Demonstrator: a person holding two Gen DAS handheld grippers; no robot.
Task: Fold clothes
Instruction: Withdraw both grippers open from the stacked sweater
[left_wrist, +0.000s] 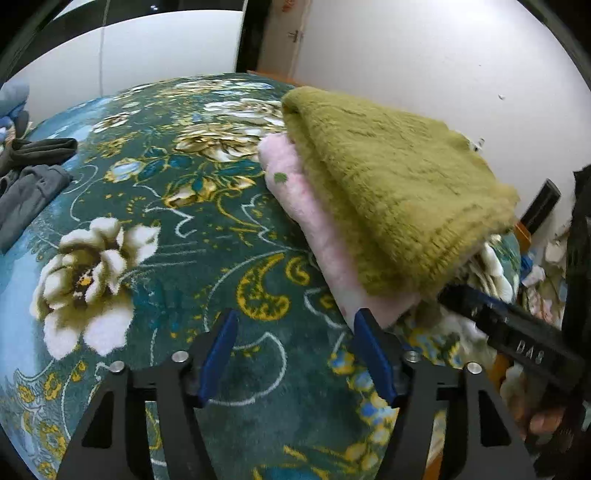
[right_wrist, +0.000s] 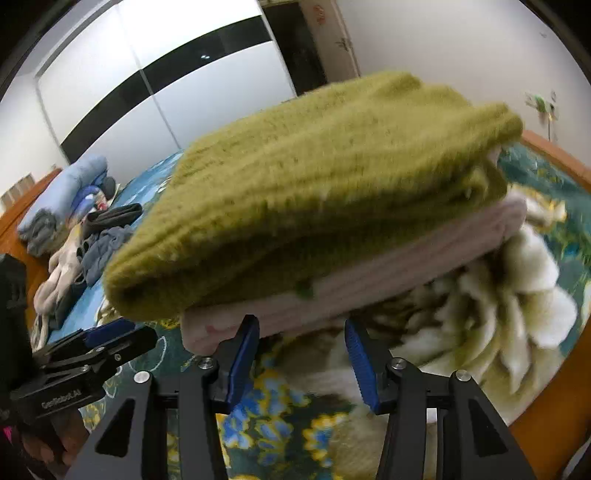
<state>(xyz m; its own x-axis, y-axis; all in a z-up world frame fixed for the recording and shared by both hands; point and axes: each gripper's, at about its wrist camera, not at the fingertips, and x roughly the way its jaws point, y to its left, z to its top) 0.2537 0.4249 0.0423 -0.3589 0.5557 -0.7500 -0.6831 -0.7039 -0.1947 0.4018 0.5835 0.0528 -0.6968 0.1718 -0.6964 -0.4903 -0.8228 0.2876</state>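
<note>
A folded olive-green fuzzy sweater (left_wrist: 391, 184) lies on top of a folded pale pink garment (left_wrist: 317, 236) on the bed's floral blanket (left_wrist: 166, 229). The stack also shows in the right wrist view, green sweater (right_wrist: 317, 206) over pink garment (right_wrist: 369, 280). My left gripper (left_wrist: 295, 350) is open and empty, just left of the stack's near corner. My right gripper (right_wrist: 301, 354) is open and empty, its blue fingertips just under the stack's near edge. The right gripper also shows in the left wrist view (left_wrist: 517, 332), beside the stack.
Unfolded grey and dark clothes (left_wrist: 33, 177) lie at the bed's far left; they also show in the right wrist view (right_wrist: 88, 251) next to a blue bundle (right_wrist: 62, 192). A white wall and wardrobe stand behind the bed. The wooden bed frame (right_wrist: 554, 417) borders the blanket.
</note>
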